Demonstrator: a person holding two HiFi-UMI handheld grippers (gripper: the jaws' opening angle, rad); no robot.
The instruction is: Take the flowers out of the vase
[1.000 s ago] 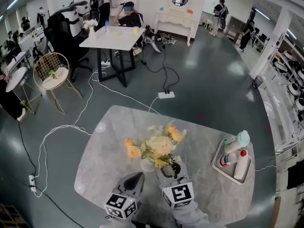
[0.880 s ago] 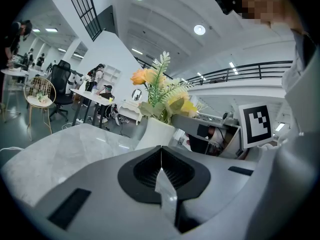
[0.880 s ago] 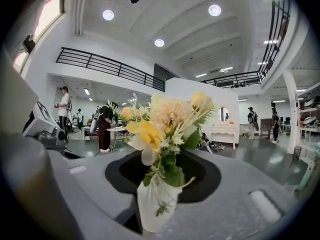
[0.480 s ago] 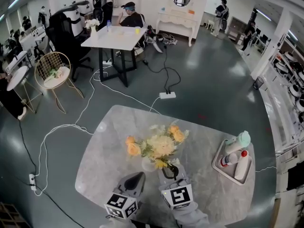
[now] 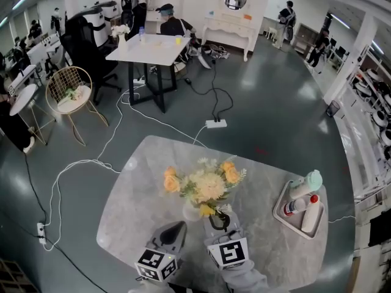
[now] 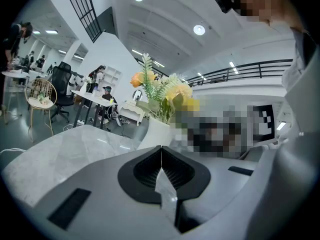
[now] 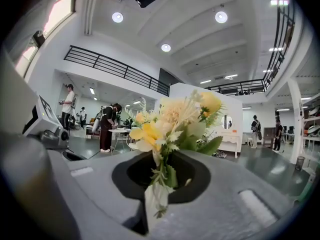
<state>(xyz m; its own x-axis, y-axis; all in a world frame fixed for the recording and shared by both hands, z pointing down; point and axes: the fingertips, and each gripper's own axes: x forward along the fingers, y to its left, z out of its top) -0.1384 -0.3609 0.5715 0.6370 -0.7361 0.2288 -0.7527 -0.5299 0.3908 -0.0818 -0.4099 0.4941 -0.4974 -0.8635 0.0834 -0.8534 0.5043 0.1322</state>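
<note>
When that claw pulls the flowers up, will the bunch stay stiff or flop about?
Probably fairly stiff: the flowers stand upright above the right claw, whose jaws have just been closing on their stems. With such thin stems they are likely light. The heads spread wide, so the bunch may sway, and the white vase could tip if the stems drag.

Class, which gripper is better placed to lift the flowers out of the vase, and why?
Right. The right gripper has just been closing its jaws on the flowers; the left gripper is shut, empty, beside the vase.
</note>
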